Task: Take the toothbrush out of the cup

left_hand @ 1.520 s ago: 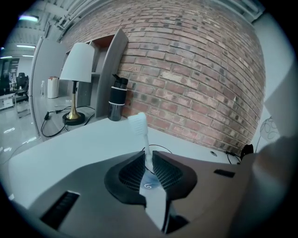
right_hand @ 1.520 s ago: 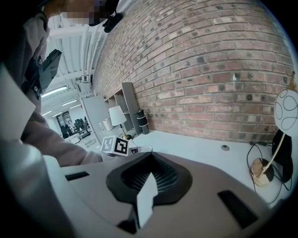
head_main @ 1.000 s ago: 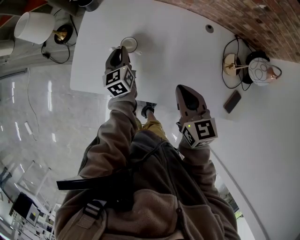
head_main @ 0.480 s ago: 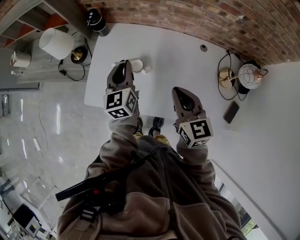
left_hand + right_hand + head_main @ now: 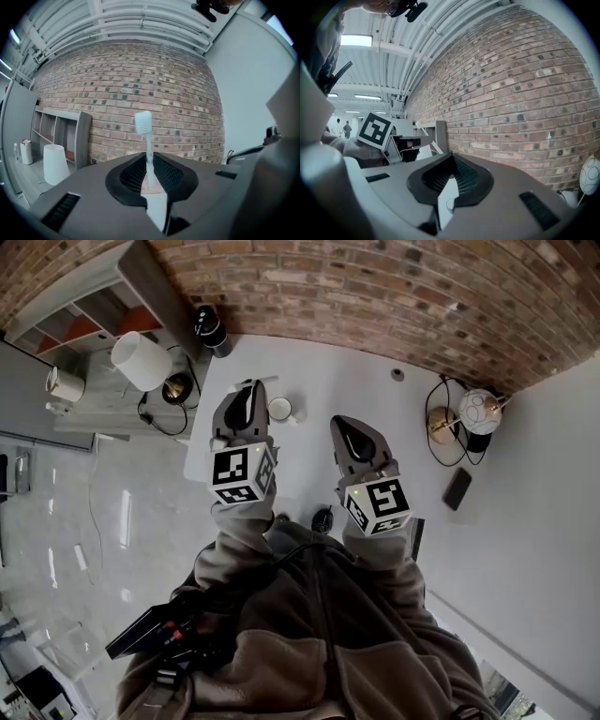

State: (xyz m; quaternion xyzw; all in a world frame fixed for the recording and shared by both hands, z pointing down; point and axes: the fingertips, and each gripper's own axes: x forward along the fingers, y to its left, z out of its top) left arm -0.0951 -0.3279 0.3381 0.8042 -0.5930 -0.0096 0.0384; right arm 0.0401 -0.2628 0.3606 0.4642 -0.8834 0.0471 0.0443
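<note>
White toothbrush (image 5: 144, 124) stands clamped in left tool (image 5: 150, 164).

Brick wall (image 5: 375, 287), white table (image 5: 375, 413), white lampshade (image 5: 141, 360), dark phone (image 5: 457, 488), shelf unit (image 5: 80, 320)

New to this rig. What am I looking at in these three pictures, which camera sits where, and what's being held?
There is no robot here: a person holds a pair of tongs in each hand, and the marker cubes are part of them. The head view looks down from the person's head onto the left tongs, the right tongs and a white table. On the table are a white cup, a globe lamp and a dark phone. The other two cameras ride on the tongs and look along them. The left tongs are shut on a pale toothbrush, bristles up. The right tongs are shut with nothing in them.
</note>
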